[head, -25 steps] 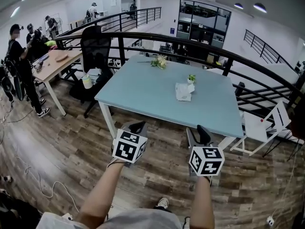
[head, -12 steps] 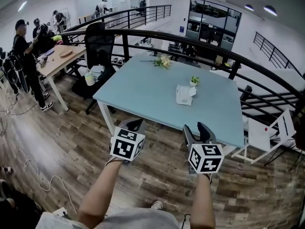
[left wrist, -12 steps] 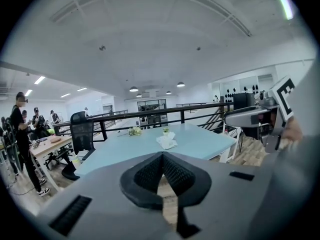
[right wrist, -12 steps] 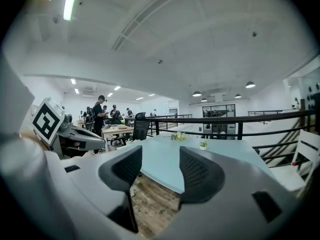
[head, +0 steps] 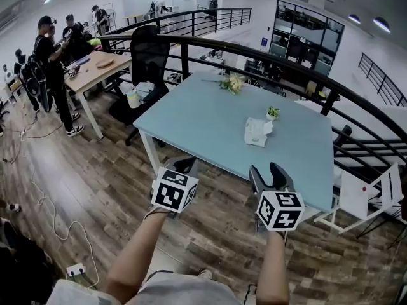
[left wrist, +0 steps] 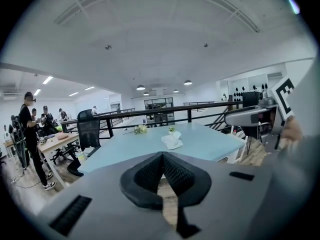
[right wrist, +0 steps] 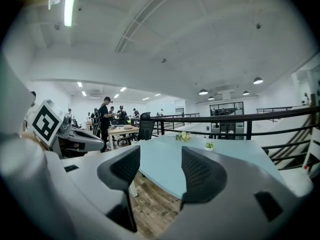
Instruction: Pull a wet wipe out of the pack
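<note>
The wet wipe pack is a white packet with a crumpled wipe on top, lying on the right half of the pale blue table; the left gripper view shows the pack far ahead. Both grippers hover over the wooden floor, short of the table's near edge. My left gripper is shut, its pads meeting at the tip, with nothing in it. The right gripper has its jaws opening wide, and only floor and table edge show between them.
A small potted plant stands just behind the pack, and a flower bunch lies at the table's far edge. A black railing curves behind. There is a black office chair at left, a white chair at right, and people at a wooden desk.
The table has come closer as both grippers moved forward toward it. The right gripper's jaws have spread apart; the left stays shut.
</note>
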Action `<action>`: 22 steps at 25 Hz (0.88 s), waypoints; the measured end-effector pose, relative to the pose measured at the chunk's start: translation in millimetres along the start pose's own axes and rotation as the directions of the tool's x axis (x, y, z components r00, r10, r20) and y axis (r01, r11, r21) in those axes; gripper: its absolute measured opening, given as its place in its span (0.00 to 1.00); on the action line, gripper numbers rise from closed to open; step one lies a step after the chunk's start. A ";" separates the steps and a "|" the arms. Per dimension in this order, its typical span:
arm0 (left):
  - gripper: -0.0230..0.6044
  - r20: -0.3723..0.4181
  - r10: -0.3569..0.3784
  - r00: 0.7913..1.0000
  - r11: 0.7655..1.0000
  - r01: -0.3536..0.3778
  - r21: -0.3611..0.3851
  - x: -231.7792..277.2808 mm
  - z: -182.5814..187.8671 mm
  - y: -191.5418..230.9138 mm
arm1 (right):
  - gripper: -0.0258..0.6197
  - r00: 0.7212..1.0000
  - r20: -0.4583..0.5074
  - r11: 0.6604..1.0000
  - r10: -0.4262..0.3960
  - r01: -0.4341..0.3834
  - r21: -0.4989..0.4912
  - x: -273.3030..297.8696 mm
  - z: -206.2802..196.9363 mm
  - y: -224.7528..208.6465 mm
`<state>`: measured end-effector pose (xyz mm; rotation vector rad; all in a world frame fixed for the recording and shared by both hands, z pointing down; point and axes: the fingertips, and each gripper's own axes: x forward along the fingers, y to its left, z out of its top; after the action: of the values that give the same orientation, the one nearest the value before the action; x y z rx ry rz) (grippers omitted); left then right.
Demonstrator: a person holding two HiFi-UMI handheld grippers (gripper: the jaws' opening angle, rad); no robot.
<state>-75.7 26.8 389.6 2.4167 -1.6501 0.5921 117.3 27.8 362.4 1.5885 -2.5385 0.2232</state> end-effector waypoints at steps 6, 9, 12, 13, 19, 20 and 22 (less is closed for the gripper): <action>0.02 -0.010 0.022 1.000 1.000 -0.022 0.009 9.4 2.2 -4.6 | 0.42 1.000 0.002 1.000 0.019 -0.019 0.008 8.5 -1.4 -14.1; 0.02 -0.009 0.034 0.999 0.999 -0.034 0.010 11.0 4.3 -5.9 | 0.42 1.000 0.001 1.000 0.029 -0.029 0.007 10.4 -2.8 -17.0; 0.02 -0.009 0.041 0.999 0.999 -0.041 0.010 16.6 6.1 -7.5 | 0.42 0.999 -0.002 0.999 0.032 -0.032 0.005 13.5 -4.7 -23.7; 0.02 -0.007 0.043 0.999 0.999 -0.042 0.010 18.9 7.4 -8.3 | 0.42 1.000 0.000 0.999 0.031 -0.031 0.005 14.4 -4.4 -26.8; 0.02 -0.003 0.042 0.999 0.999 -0.042 0.012 27.2 12.1 -13.3 | 0.42 1.000 0.007 1.000 0.026 -0.026 0.011 17.6 -0.6 -39.9; 0.02 -0.003 0.043 0.999 0.999 -0.043 0.011 28.1 12.3 -13.3 | 0.42 1.000 0.007 1.000 0.026 -0.027 0.011 18.0 -0.8 -40.7; 0.02 -0.001 0.049 0.999 0.999 -0.049 0.008 29.9 12.7 -12.0 | 0.42 1.000 0.008 1.000 0.028 -0.028 0.010 19.3 -1.7 -42.1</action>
<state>-52.3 1.3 391.3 2.3874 -1.7141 0.6076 146.9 -7.0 370.0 1.5614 -2.5710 0.2327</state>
